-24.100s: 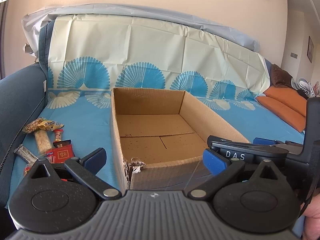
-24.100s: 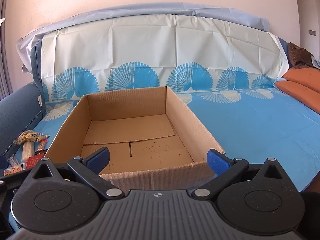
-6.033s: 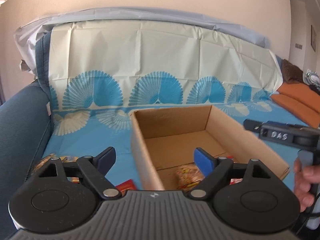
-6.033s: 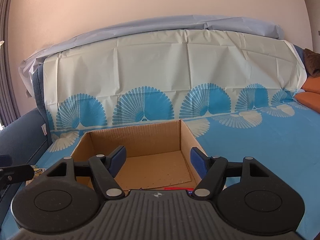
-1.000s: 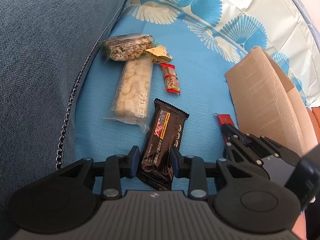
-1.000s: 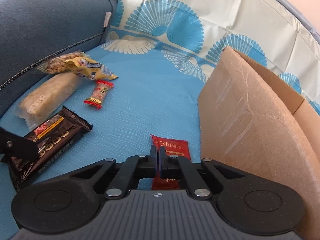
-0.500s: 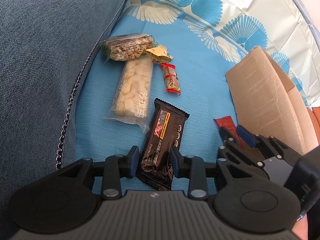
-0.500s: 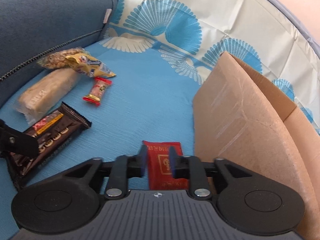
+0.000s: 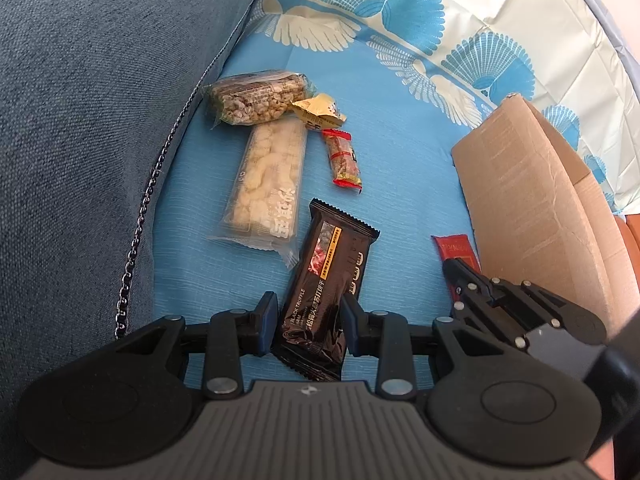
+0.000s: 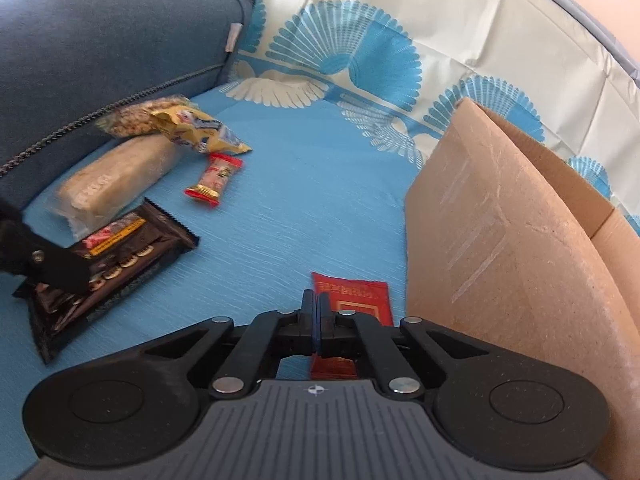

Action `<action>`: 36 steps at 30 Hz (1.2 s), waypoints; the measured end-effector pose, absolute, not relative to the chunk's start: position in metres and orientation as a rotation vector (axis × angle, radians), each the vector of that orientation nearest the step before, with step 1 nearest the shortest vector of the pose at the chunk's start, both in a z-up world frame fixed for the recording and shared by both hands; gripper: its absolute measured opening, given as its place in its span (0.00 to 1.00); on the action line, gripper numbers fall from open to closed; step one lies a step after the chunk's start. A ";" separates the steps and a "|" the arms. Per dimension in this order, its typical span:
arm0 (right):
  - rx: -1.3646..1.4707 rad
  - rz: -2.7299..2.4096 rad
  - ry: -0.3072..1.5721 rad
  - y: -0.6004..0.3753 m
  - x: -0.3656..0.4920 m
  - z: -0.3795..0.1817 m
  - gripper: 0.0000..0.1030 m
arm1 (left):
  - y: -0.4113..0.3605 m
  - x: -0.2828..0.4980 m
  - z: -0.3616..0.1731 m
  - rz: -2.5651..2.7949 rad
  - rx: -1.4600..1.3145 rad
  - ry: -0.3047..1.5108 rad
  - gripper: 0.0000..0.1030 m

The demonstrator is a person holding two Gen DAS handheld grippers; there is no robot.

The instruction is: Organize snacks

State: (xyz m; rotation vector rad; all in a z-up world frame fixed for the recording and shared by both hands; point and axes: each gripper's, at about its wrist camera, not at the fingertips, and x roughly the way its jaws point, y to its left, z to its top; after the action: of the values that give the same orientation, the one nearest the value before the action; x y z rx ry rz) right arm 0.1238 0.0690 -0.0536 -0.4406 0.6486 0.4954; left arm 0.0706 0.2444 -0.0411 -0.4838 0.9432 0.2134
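Snacks lie on the blue cover [image 9: 400, 152] beside the cardboard box [image 9: 532, 200]. Your left gripper [image 9: 308, 320] is clamped on the black bar [image 9: 332, 276], whose long side points straight away from the jaws; it reads "BLACK TRUFFLE". Further right, your right gripper [image 10: 316, 316] has just closed, jaws together over the red packet [image 10: 352, 296]. You cannot tell if it is pinched. The box stands just right of it.
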 end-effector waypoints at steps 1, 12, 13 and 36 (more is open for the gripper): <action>-0.435 0.517 0.645 0.070 0.120 -0.052 0.00 | 0.244 0.071 -0.041 0.214 -0.484 0.943 0.36; -0.539 0.388 0.625 0.078 0.116 -0.052 0.50 | 0.244 0.070 -0.040 0.218 -0.483 0.945 0.36; -0.560 0.397 0.649 0.080 0.120 -0.056 0.48 | 0.244 0.070 -0.041 0.218 -0.483 0.945 0.36; -0.369 0.648 0.625 0.075 0.085 -0.036 0.05 | 0.247 0.068 -0.040 0.233 -0.494 0.937 0.37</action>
State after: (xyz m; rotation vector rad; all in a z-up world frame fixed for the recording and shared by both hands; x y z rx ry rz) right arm 0.0846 0.0754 -0.0360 -0.3694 0.6247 0.6478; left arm 0.0681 0.2470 -0.0401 -0.4942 0.9366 0.2325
